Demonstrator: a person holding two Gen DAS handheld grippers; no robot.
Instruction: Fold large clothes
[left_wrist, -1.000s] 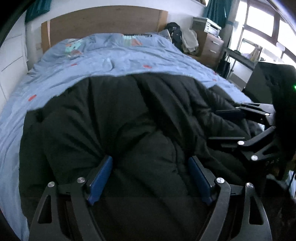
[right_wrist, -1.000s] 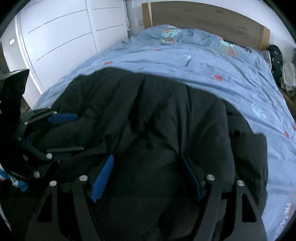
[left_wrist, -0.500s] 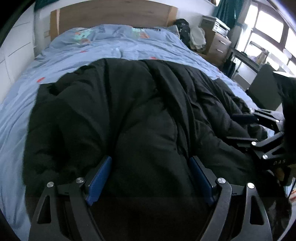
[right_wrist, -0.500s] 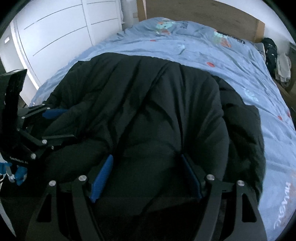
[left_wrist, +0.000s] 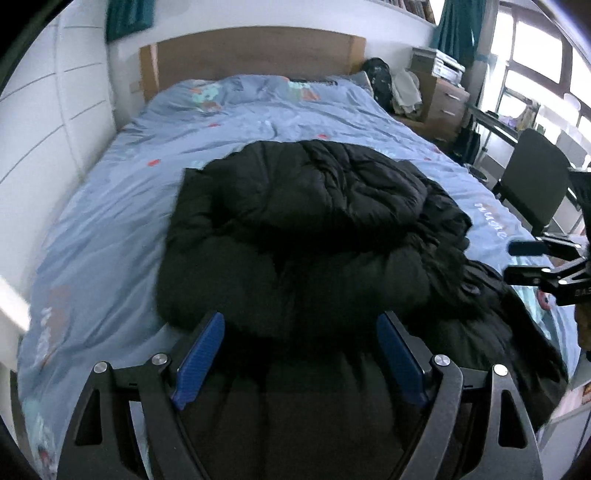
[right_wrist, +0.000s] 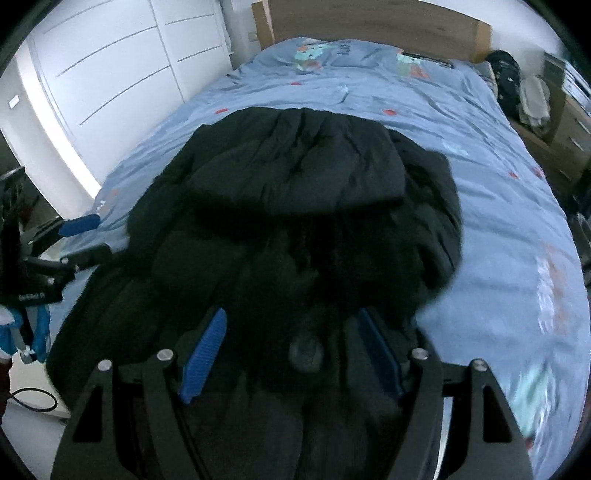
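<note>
A black puffy jacket (left_wrist: 314, 206) lies bunched on the blue bed cover (left_wrist: 110, 221), its upper part doubled over the lower. My left gripper (left_wrist: 301, 321) hovers open above the jacket's near edge, and no cloth is pinched between its blue pads. At the right edge of this view my right gripper (left_wrist: 517, 260) shows from the side, its fingers apart with bedding visible between them. In the right wrist view the jacket (right_wrist: 295, 177) lies under my open right gripper (right_wrist: 292, 315). My left gripper (right_wrist: 94, 236) stands open beside the jacket's left edge.
A wooden headboard (left_wrist: 251, 51) closes the far end of the bed. White wardrobe doors (right_wrist: 110, 66) run along the left side. A chest of drawers (left_wrist: 447, 107) piled with clothes and a black chair (left_wrist: 532, 184) stand to the right. A cable (right_wrist: 33, 402) lies on the floor.
Both grippers have drawn back and risen from the jacket. It now looks smaller and farther off, with more blue bedding showing around it. Their jaws stand as wide as before.
</note>
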